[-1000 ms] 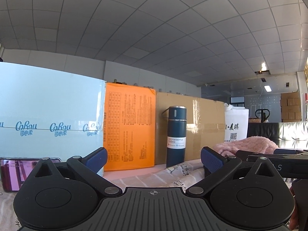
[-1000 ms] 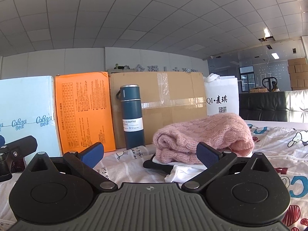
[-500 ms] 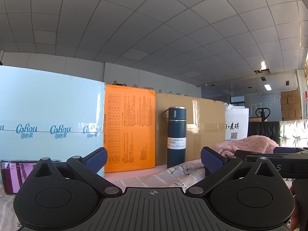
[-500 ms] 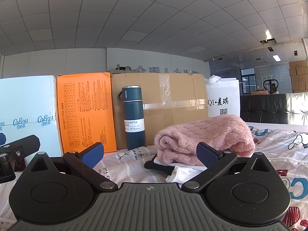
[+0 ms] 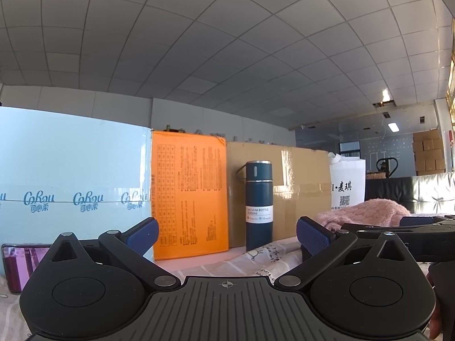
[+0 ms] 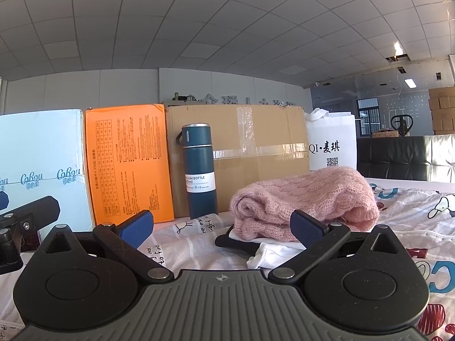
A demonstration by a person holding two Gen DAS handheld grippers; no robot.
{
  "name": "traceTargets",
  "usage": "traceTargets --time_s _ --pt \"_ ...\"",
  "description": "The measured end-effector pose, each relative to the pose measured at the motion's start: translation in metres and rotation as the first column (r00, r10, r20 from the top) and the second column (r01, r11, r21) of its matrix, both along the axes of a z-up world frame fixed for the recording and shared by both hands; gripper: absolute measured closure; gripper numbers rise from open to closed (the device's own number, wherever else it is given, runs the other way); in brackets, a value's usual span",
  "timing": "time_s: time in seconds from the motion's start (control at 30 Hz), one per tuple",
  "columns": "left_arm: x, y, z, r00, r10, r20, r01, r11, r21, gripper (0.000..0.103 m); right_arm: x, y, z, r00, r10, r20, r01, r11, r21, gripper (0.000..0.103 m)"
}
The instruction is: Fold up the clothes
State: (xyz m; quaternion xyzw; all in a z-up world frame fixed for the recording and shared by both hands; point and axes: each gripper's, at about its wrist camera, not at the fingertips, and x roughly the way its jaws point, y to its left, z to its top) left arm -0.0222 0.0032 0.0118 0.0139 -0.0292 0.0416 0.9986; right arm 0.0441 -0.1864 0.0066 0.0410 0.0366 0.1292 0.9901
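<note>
A folded pink knitted sweater (image 6: 307, 199) lies on the printed sheet (image 6: 403, 213), resting on a white garment (image 6: 270, 253) and something black underneath. My right gripper (image 6: 224, 224) stands open just in front of that pile, nothing between its blue pads. In the left wrist view the same pink sweater (image 5: 366, 213) shows at the far right, behind the other gripper's black body (image 5: 403, 233). My left gripper (image 5: 227, 230) is open too, low over the sheet (image 5: 267, 255), holding nothing.
A dark blue vacuum bottle (image 6: 199, 170) stands at the back of the table. Behind it are a light blue box (image 6: 39, 170), an orange box (image 6: 130, 159), a brown carton (image 6: 256, 147) and a white bag (image 6: 332, 145). A phone (image 5: 20, 264) leans at the left.
Both views have tipped slightly upward, so the boxes and sweater sit a little lower in frame. Both grippers stay open and hold nothing.
</note>
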Motion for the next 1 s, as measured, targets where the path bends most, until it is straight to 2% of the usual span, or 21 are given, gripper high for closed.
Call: traceTargets --time_s 1.0 --pt "-0.0008 -0.0010 0.0003 1.000 0.001 -0.001 -0.001 1.000 0.009 0.000 0.0014 0.0001 0.0002 1.000 0.004 -0.019 -0.004 1.000 0.001 0.000"
